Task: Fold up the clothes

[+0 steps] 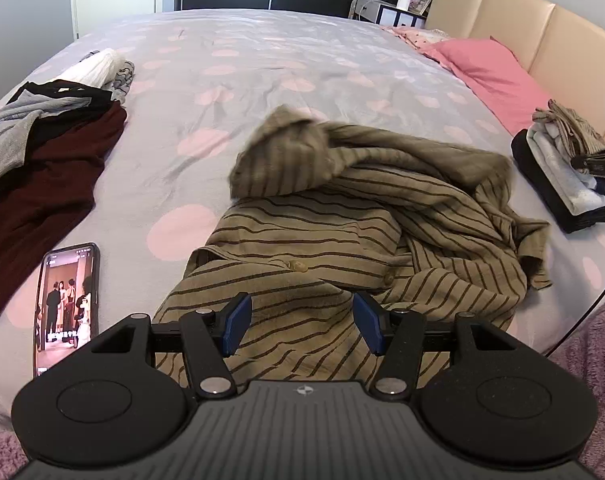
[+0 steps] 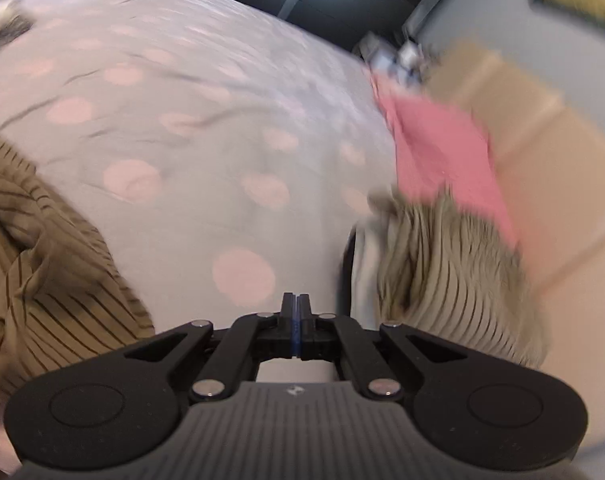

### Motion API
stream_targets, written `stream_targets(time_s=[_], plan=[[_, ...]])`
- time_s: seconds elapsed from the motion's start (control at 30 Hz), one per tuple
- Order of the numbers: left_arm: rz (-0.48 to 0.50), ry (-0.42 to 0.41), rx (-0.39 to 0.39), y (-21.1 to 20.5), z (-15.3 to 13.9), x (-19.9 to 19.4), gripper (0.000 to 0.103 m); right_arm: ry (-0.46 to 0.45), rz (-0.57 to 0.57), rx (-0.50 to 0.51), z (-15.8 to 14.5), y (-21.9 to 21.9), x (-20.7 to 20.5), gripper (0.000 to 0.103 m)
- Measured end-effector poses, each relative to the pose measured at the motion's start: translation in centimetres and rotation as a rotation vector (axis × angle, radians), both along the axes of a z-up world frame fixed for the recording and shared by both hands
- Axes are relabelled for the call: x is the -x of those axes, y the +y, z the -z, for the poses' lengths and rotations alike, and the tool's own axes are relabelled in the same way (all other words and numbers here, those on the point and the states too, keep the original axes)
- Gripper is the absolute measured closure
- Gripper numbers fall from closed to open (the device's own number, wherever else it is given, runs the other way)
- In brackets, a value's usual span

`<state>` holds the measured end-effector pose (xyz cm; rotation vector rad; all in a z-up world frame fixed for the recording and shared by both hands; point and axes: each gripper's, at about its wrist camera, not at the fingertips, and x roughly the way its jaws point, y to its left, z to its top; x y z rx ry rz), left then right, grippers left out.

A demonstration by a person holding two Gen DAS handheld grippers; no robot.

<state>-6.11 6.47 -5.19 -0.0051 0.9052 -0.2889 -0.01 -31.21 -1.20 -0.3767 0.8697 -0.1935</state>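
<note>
An olive shirt with dark stripes (image 1: pixel 342 232) lies crumpled on the bed (image 1: pixel 262 60), buttons up. One part of it (image 1: pixel 278 152) is bunched up at the far side and looks blurred. My left gripper (image 1: pixel 302 324) hovers over the shirt's near hem, its blue pads apart with nothing pinched between them. In the blurred right wrist view my right gripper (image 2: pixel 296 312) is shut and empty over the bare sheet. There the same shirt (image 2: pixel 42 272) lies to its left and a stack of folded clothes (image 2: pixel 442 272) to its right.
A phone (image 1: pixel 68 300) with a lit screen lies near the bed's front left. A maroon garment (image 1: pixel 50 184) and other loose clothes sit at the left. The folded stack (image 1: pixel 562 184), a pink pillow (image 1: pixel 486 72) and the beige headboard (image 1: pixel 542 28) are at the right.
</note>
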Motion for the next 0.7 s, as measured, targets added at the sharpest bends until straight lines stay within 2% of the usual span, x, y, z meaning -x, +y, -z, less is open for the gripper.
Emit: stream_targets(time_s=[0.07, 0.17, 0.23, 0.3, 0.33, 0.37, 0.43, 0.6, 0.7], plan=[[0.004, 0.001, -0.02, -0.3, -0.1, -0.5, 0.049, 0.006, 0.002, -0.072, -0.1, -1.0, 0.3, 0.103], [0.02, 0.0, -0.043, -0.9, -0.6, -1.5, 0.049, 0.017, -0.081, -0.16, 0.0, -0.2, 0.7, 0.098], [0.045, 0.002, -0.053, -1.2, -1.2, -2.3, 0.049, 0.033, -0.151, -0.195, 0.1, 0.9, 0.4, 0.098], [0.078, 0.004, -0.065, -1.3, -1.8, -3.3, 0.049, 0.048, -0.222, -0.227, 0.0, 2.2, 0.1, 0.093], [0.092, 0.001, -0.072, -1.4, -2.2, -3.8, 0.049, 0.054, -0.26, -0.244, -0.1, 3.1, -0.3, 0.084], [0.104, 0.0, -0.08, -1.3, -2.5, -4.5, 0.048, 0.059, -0.299, -0.261, -0.2, 3.9, -0.6, 0.069], [0.117, -0.006, -0.089, -1.2, -2.9, -5.8, 0.047, 0.06, -0.376, -0.271, -0.3, 5.8, -1.5, 0.061], [0.098, -0.04, -0.086, -0.4, -3.0, -9.5, 0.047, 0.063, -0.571, -0.313, -0.8, 10.6, -3.9, 0.061], [0.082, -0.036, -0.056, 0.0, -2.4, -11.7, 0.047, 0.079, -0.691, -0.334, -0.6, 13.2, -5.6, 0.059]])
